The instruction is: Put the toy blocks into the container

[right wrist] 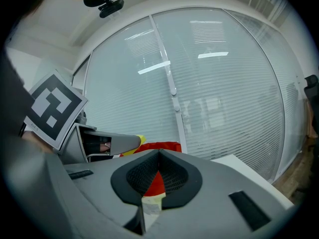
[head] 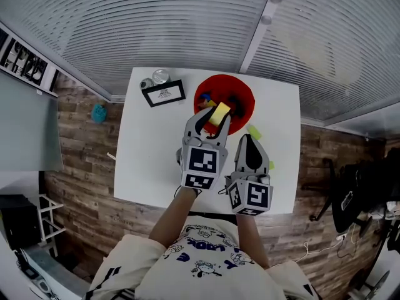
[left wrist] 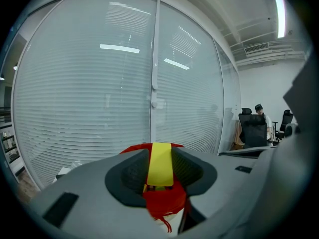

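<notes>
Yellow block [head: 219,113] over red container [head: 244,97], upper centre.
Left hand-held gripper [head: 214,118] grasps the Yellow block; right hand-held gripper [head: 249,139] clenched, empty.

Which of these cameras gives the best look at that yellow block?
The left gripper view: the yellow block sits in the middle, close up, clamped between the left tongs. The head view shows it small from above, against the red bowl. The right gripper view catches only its edge beside the left tongs.

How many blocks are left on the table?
1 clear: green block right of the bowl. A green speck beside the right gripper may be another.
</notes>
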`<state>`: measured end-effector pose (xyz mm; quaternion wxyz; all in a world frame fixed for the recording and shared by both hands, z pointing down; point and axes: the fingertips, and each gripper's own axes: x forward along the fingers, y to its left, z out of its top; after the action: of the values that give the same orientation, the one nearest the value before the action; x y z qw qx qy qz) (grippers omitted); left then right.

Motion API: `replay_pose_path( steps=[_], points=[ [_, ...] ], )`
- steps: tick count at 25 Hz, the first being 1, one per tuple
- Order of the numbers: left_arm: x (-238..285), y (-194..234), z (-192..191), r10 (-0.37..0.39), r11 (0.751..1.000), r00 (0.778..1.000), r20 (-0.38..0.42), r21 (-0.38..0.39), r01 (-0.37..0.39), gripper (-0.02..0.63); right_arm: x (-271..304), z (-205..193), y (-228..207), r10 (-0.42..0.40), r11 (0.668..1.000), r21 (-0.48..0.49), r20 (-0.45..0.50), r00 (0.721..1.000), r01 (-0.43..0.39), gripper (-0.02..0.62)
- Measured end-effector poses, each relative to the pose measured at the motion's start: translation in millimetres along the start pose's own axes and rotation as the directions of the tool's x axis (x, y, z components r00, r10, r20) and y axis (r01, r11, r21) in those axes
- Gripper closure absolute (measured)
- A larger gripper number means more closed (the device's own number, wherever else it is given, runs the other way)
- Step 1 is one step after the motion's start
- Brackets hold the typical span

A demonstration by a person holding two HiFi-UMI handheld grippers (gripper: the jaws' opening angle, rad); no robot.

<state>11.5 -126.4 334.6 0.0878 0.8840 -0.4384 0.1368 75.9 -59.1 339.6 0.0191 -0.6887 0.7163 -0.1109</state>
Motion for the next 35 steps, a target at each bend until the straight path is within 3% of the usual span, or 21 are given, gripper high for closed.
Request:
replay_pose_path(
  steps=[35],
  points=[
    [20, 10, -8, 0.027, 1.0, 0.999, -0.02, 0.001, -0.027, 0.426, 15, -10, -13, -0.038, 0.999, 0.011, -0.03, 0.999, 0.038, 0.563]
  ],
)
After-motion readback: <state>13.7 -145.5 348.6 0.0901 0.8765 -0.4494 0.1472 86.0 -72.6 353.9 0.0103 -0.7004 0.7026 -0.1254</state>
